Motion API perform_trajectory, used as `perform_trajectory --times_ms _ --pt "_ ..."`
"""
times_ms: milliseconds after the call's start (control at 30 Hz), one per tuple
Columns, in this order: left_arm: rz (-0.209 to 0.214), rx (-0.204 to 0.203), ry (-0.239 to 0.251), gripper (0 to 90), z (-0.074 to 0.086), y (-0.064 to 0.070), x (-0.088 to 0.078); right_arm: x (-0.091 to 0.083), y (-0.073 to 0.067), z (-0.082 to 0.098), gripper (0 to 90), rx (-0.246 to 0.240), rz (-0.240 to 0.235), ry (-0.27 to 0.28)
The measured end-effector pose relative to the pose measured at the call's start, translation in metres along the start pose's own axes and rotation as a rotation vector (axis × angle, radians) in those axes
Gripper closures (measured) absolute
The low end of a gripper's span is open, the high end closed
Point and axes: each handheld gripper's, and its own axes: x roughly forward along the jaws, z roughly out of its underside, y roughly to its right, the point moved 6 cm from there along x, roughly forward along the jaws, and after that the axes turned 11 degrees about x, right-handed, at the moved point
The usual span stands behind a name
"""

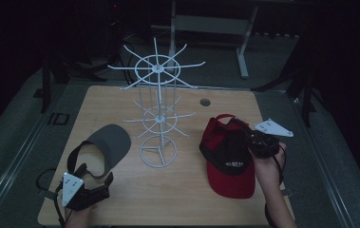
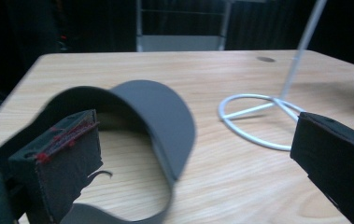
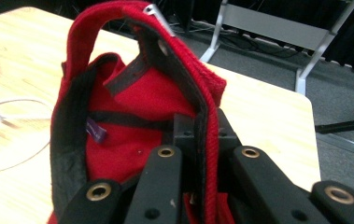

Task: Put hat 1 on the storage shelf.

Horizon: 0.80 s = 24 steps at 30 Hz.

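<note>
Starting at the left of the high view, my left gripper rests at the near edge of the wooden table, its jaws spread wide and holding nothing. Just ahead of it lies a grey visor; in the left gripper view the visor's brim sits between the open jaws without either pad touching it.

In the middle of the table stands a white wire rack with two tiers of radiating hooks, all of them bare.

To the right is a red cap, inside up, brim toward me. My right gripper has its jaws clamped on the cap's rear edge; the right gripper view shows the red band pinched between the pads.

I judge the step in hand to be lifting the cap off the table to hang it on the rack. The next move calls for carrying it left and threading the rear strap opening over a hook without tipping the rack.
</note>
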Motion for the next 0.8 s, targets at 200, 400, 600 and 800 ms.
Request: perform_trajectory --times_ms 200,400,600,800 --pt "0.184 -0.016 -0.060 2.3 -0.012 0.025 -0.003 -0.010 0.000 -0.001 85.6 0.022 -0.007 0.013" --pt "0.258 0.048 -0.061 2.7 -0.033 0.044 -0.006 -0.021 -0.002 -0.006 85.6 0.024 -0.014 0.029" --pt "0.352 0.069 -0.031 4.5 -0.062 0.063 -0.008 -0.031 -0.007 -0.013 85.6 0.025 -0.029 0.045" --pt "0.423 0.136 0.004 5.0 -0.092 0.089 -0.007 -0.039 -0.011 -0.018 85.6 0.023 -0.033 0.058"
